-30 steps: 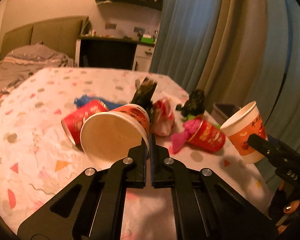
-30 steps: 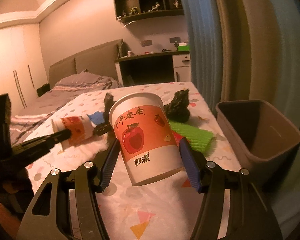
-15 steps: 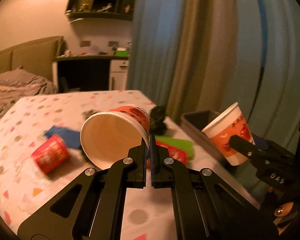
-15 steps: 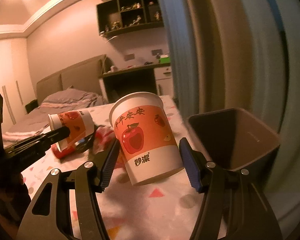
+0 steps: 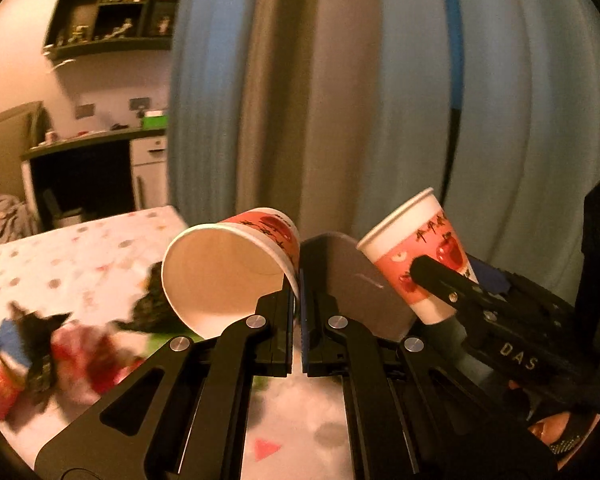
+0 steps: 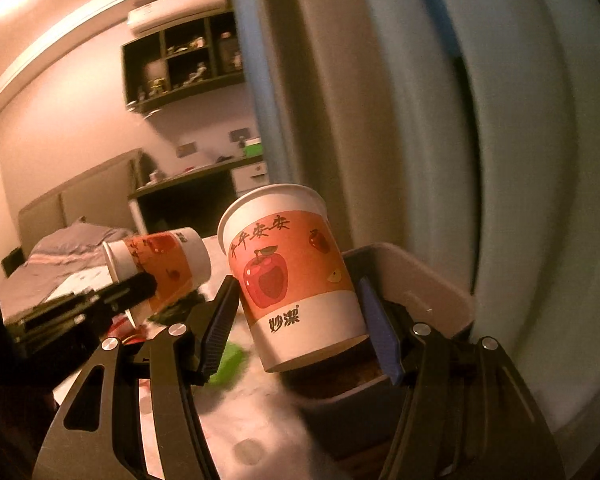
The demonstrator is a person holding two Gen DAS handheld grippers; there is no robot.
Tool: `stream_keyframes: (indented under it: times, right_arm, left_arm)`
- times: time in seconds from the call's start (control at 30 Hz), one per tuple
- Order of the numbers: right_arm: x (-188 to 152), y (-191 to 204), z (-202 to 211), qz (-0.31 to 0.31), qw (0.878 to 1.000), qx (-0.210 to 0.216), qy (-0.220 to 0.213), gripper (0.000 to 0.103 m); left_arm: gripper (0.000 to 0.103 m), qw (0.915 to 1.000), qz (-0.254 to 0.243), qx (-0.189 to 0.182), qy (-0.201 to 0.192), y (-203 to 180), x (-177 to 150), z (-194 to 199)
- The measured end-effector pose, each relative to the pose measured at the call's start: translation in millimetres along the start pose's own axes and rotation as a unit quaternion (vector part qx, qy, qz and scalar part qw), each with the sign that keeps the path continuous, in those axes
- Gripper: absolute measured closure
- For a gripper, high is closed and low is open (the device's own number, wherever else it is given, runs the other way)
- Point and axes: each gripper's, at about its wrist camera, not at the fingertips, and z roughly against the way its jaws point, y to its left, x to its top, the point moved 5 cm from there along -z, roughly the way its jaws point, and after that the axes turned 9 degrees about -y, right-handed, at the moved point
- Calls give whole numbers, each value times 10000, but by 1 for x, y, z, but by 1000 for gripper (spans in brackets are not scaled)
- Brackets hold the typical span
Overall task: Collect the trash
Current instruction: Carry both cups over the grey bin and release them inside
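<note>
Left claw (image 5: 299,300) pinched together on the rim of a tipped paper cup (image 5: 224,272), centre frame. Right claw (image 6: 300,322) clamped around an upright apple-print cup (image 6: 292,284). Behind both, grey bin (image 6: 428,284) mostly hidden. Trash (image 5: 60,352) on the table (image 5: 80,256), lower left, blurred beyond telling.

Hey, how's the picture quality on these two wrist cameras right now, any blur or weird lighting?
Left wrist view: the left gripper and its paper cup are sharp, while the trash pile and curtain smear with motion blur. Right wrist view: the apple cup is crisp, the bin and tablecloth blurred; dim orange light, ceiling glare top left, and fisheye bending with dark corners.
</note>
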Motion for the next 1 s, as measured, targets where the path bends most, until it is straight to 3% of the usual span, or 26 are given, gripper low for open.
stream_keyframes:
  times: [0.37,1.0]
  right_arm:
    - [3,-41,-29,-233,9992,-334,-14,43]
    - [-5,-53,-57,-314,9981,-500,186,43]
  left_arm:
    - [101,9992,-5,-295,261,-31,-16,-71]
    - [101,9948,282,-658,719,-37,-46,-115]
